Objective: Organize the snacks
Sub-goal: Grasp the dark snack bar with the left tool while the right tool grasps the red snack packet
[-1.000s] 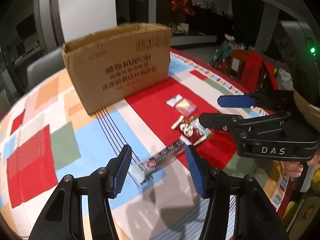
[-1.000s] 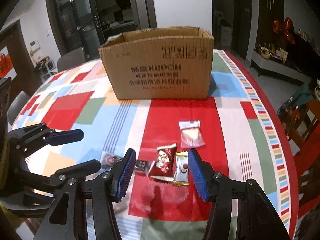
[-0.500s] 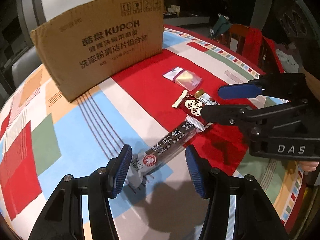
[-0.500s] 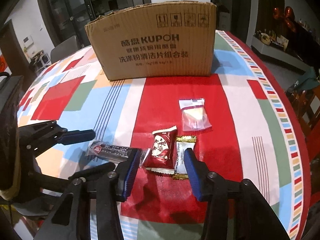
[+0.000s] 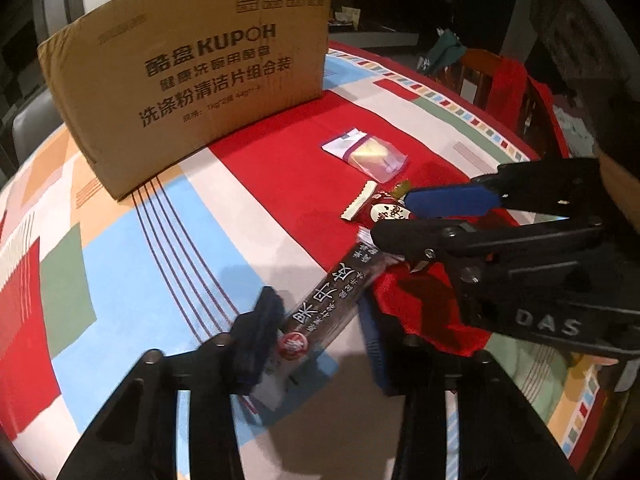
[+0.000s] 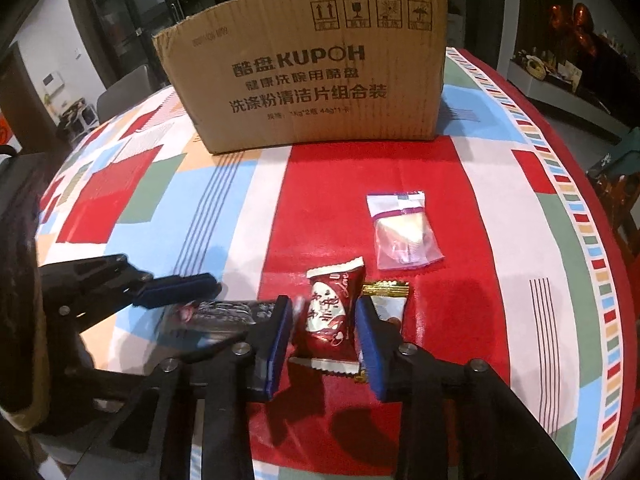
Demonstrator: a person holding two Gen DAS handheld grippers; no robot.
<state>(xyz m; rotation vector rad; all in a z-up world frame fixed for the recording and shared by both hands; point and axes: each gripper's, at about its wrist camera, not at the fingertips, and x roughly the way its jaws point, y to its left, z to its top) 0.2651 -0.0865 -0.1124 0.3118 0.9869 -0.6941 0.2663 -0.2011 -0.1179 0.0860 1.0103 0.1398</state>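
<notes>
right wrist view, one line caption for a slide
Right tool straddles a red candy packet before the cardboard box.

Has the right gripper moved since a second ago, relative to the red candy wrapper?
Yes. In the right wrist view the right gripper has advanced toward the cardboard box and now straddles the red candy wrapper, jaws narrower but not visibly clamped.

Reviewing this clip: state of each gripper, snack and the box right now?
left gripper: jaws straddling the dark snack bar, not visibly clamped
right gripper: jaws around the red candy packet, closing
gold-edged packet: flat on the tablecloth
clear pouch: sealed, untouched
cardboard box: upright
</notes>
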